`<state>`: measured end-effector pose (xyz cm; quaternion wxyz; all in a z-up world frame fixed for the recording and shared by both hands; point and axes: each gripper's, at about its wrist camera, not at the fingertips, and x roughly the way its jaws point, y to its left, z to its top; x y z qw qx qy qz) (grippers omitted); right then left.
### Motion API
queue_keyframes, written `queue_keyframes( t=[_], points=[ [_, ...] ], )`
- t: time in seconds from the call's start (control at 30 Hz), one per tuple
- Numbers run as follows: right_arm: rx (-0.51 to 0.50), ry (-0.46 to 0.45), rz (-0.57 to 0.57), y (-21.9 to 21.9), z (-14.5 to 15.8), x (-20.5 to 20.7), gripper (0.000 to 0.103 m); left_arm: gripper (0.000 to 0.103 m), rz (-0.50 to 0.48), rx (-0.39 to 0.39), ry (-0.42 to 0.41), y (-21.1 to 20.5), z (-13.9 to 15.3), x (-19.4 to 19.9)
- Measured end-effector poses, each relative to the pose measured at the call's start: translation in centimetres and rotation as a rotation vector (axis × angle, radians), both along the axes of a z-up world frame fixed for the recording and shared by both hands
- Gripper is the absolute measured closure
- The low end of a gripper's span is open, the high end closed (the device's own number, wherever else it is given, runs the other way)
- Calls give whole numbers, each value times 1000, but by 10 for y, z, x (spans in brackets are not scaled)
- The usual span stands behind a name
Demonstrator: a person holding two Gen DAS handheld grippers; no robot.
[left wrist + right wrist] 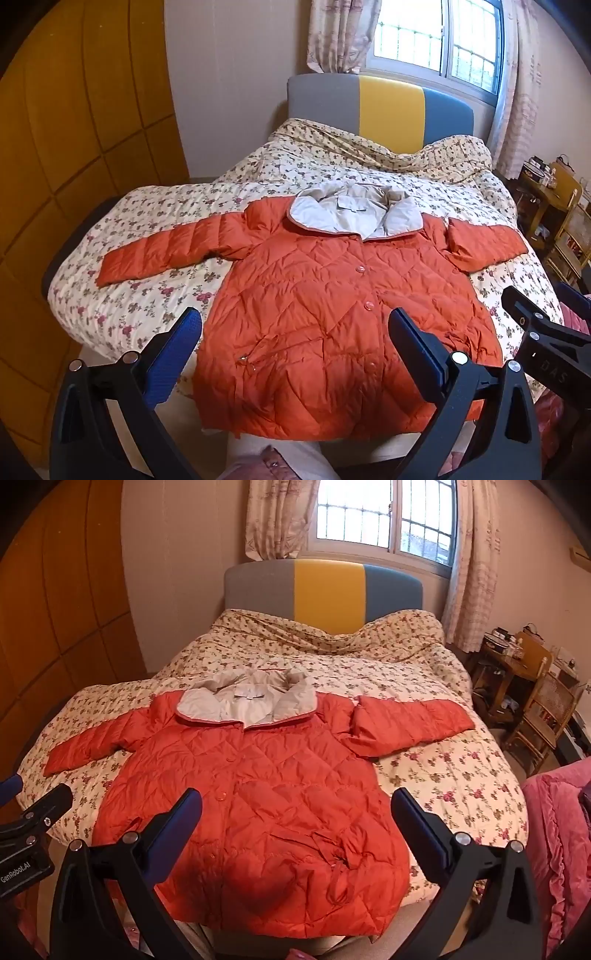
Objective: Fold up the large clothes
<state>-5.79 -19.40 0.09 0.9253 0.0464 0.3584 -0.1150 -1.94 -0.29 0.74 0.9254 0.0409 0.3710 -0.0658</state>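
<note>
1. Nearest the lens: left gripper (295,343), black frame with blue-padded fingers, spread wide with nothing between, hovering short of the coat's hem; same for the right gripper (297,823), spread wide and empty.
2. Spread flat on the floral quilted bedspread (147,306): orange quilted puffer coat with pale grey lining at the collar (332,306), front up, buttoned, hem at the bed's near edge and hanging slightly over, collar toward the grey, yellow and blue headboard (384,110).
3. Left sleeve (166,251) stretched out sideways; right sleeve (410,720) angled out, with a crease near the shoulder.
4. Likely handling: light, puffy, soft, with a slick shell; apt to spring back and slide once folded. Best hold probably a pinch at each cuff or at the hem corners, taking shell and filling together.
5. Left view only: lower front pocket and buttons clearly, plus the right gripper's black arm at the right edge.
6. Right view only: pink ruffled fabric (557,830) beside the bed, wooden chair (543,716), and the left gripper's side at the left edge.
</note>
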Motion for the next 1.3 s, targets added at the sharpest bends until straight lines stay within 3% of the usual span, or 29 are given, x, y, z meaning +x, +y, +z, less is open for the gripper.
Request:
queue_keyframes(
  t=[0.43, 1.3],
  points=[
    [10, -9, -67, -16, 1, -20, 2, 3, -24, -9, 8, -4, -3, -2],
    [20, -2, -58, -16, -2, -19, 2, 3, -30, -6, 18, -8, -6, -4]
  ],
)
